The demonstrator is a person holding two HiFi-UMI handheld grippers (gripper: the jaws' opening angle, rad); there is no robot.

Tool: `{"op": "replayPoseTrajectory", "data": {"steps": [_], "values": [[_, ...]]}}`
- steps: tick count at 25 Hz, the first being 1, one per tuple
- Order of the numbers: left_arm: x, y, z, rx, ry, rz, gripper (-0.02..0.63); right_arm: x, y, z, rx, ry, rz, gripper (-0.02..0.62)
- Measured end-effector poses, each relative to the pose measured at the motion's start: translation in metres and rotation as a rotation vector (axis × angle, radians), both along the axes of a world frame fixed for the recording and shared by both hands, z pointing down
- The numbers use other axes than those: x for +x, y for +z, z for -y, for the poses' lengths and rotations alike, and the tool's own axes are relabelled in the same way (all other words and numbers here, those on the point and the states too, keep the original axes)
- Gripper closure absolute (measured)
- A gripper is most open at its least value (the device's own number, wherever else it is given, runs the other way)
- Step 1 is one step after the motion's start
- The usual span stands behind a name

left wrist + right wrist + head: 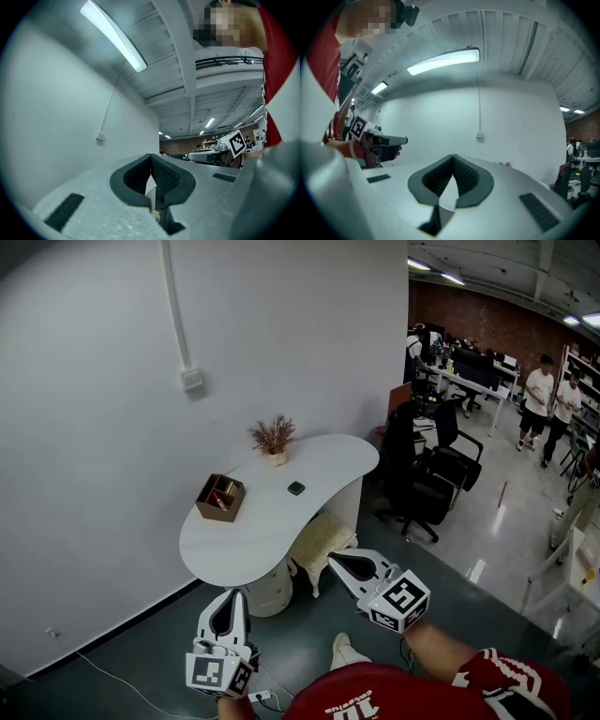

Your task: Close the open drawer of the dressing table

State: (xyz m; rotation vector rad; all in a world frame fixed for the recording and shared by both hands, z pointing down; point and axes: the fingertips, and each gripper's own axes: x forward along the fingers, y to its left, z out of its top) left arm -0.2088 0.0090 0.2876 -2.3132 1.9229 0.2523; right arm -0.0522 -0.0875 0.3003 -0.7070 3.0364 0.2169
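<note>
White dressing table (281, 514), brown box (220, 497)

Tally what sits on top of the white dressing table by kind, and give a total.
brown open-top box: 1
potted dried plant: 1
small dark object: 1
Total: 3

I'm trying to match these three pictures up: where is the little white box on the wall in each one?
Head view: the wall box is upper left, on the white wall.
Left gripper view: left of centre.
Right gripper view: just right of centre.
Shared landmark: the thin white pipe rising up the wall from it.
</note>
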Motion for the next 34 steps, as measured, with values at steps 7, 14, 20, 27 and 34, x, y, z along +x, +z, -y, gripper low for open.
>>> {"op": "replayPoseTrajectory", "data": {"steps": [7, 14, 20, 27, 34], "values": [[0.0, 0.006, -0.005, -0.015, -0.006, -0.023, 0.606, -0.004, 0.001, -0.007, 0.009, -0.012, -0.016, 0.591], [0.002, 0.011, -0.006, -0.023, -0.009, -0.008, 0.606, -0.001, 0.005, -0.006, 0.001, 0.006, -0.011, 0.592], [0.003, 0.014, -0.006, -0.031, -0.014, -0.002, 0.606, 0.001, 0.012, -0.003, -0.02, 0.01, -0.007, 0.592], [0.007, 0.013, -0.006, -0.033, -0.003, -0.014, 0.606, 0.005, 0.013, -0.006, -0.029, 0.009, -0.004, 0.592], [0.007, 0.018, -0.006, -0.043, -0.007, -0.03, 0.606, 0.005, 0.013, -0.006, -0.029, 0.002, -0.006, 0.592]]}}
